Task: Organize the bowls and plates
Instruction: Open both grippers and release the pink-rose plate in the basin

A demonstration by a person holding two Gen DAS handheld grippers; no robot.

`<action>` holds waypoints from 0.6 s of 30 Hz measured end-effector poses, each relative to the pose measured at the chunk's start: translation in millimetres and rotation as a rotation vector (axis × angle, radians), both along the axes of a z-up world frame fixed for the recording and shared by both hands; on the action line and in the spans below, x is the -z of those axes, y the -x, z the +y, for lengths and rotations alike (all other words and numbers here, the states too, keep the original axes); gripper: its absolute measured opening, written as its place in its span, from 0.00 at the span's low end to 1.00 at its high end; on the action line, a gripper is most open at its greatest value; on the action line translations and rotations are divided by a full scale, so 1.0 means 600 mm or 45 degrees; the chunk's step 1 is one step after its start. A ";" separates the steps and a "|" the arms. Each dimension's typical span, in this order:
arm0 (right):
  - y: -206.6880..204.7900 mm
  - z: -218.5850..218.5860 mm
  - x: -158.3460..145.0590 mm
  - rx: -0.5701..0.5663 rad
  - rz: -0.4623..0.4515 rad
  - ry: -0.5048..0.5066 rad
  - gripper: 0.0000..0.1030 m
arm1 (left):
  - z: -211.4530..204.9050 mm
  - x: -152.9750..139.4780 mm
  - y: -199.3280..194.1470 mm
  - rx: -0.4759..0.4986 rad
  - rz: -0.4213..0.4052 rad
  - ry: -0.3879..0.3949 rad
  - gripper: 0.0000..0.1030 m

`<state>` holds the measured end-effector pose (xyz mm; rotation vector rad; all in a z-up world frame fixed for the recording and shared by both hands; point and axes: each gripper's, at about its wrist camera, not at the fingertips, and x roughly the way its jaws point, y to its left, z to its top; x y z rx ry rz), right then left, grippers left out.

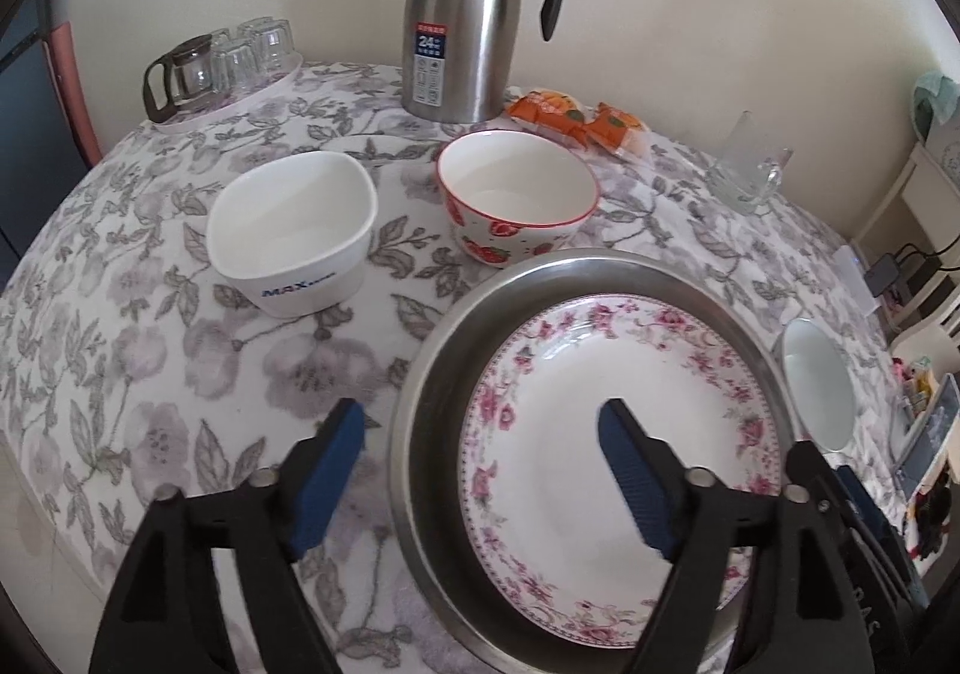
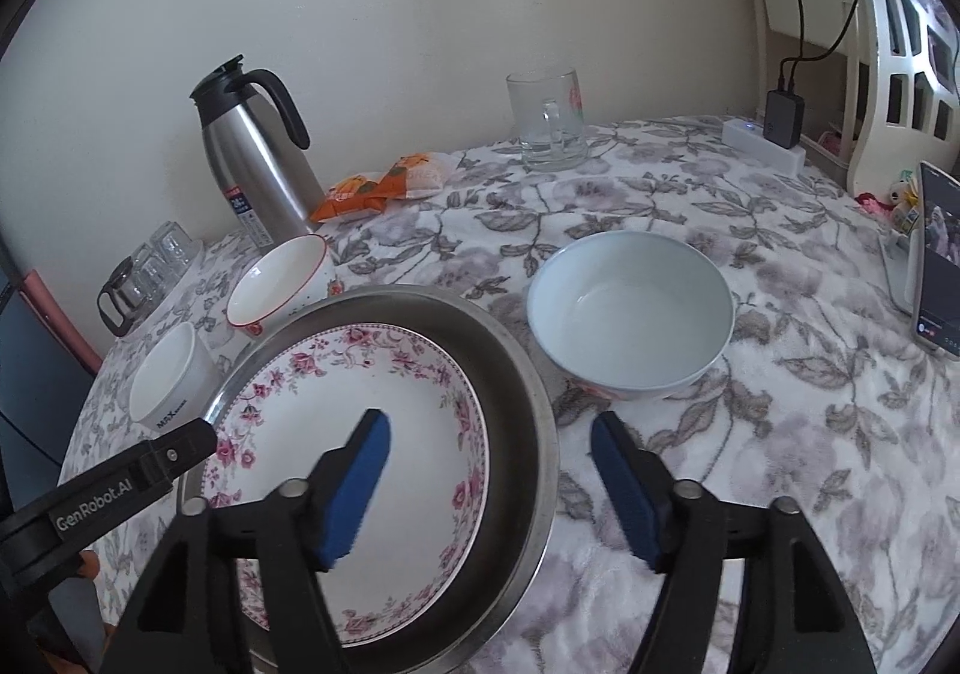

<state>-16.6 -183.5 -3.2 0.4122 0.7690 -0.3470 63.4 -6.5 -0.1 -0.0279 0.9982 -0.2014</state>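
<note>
"MAX" on white square bowl (image 1: 292, 236), "24" on steel flask (image 1: 465, 14), "GenRobot.AI" on left gripper (image 2: 108, 500)

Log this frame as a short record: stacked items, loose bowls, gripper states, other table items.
stacked: floral plate lying inside steel pan
loose bowls: white square bowl, strawberry bowl, pale blue bowl, all upright and empty
left gripper: open, holding nothing, jaws either side of the pan's left rim
right gripper: open, holding nothing, jaws either side of the pan's right rim
other: thermos, glass mug, snack packets, tray of glasses
</note>
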 end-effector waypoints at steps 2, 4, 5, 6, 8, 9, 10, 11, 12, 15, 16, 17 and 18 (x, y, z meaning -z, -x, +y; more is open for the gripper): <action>-0.001 -0.002 0.002 0.007 0.008 0.006 0.83 | 0.001 0.002 -0.001 -0.015 -0.004 -0.025 0.83; -0.001 -0.004 0.005 0.019 0.020 0.011 0.92 | 0.003 0.002 -0.003 -0.030 -0.007 -0.043 0.86; -0.001 -0.006 0.006 0.028 0.025 0.014 0.95 | 0.003 0.002 -0.002 -0.035 -0.010 -0.047 0.86; -0.001 -0.008 0.008 0.038 0.028 0.015 1.00 | 0.004 0.001 -0.002 -0.042 -0.017 -0.053 0.87; 0.001 -0.013 0.010 0.053 0.031 0.008 1.00 | 0.004 0.001 -0.002 -0.048 -0.029 -0.068 0.87; 0.002 -0.016 0.012 0.060 0.033 -0.002 1.00 | 0.003 0.001 -0.002 -0.051 -0.030 -0.080 0.87; 0.003 -0.018 0.013 0.065 0.035 -0.008 1.00 | 0.003 0.002 -0.003 -0.053 -0.028 -0.088 0.87; 0.004 -0.020 0.013 0.072 0.036 -0.011 1.00 | 0.002 0.004 -0.003 -0.054 -0.024 -0.094 0.87; 0.005 -0.022 0.014 0.077 0.034 -0.010 1.00 | 0.001 0.005 -0.004 -0.056 -0.018 -0.096 0.87; 0.006 -0.020 0.011 0.084 0.021 0.013 1.00 | 0.000 0.006 -0.008 -0.074 -0.010 -0.094 0.87; 0.007 -0.019 0.010 0.084 0.017 0.021 1.00 | -0.001 0.004 -0.009 -0.080 -0.013 -0.094 0.87; 0.007 -0.019 0.009 0.085 0.012 0.029 1.00 | -0.002 0.001 -0.010 -0.089 -0.026 -0.096 0.88; 0.008 -0.019 0.009 0.086 0.005 0.036 1.00 | -0.002 -0.001 -0.010 -0.090 -0.037 -0.095 0.88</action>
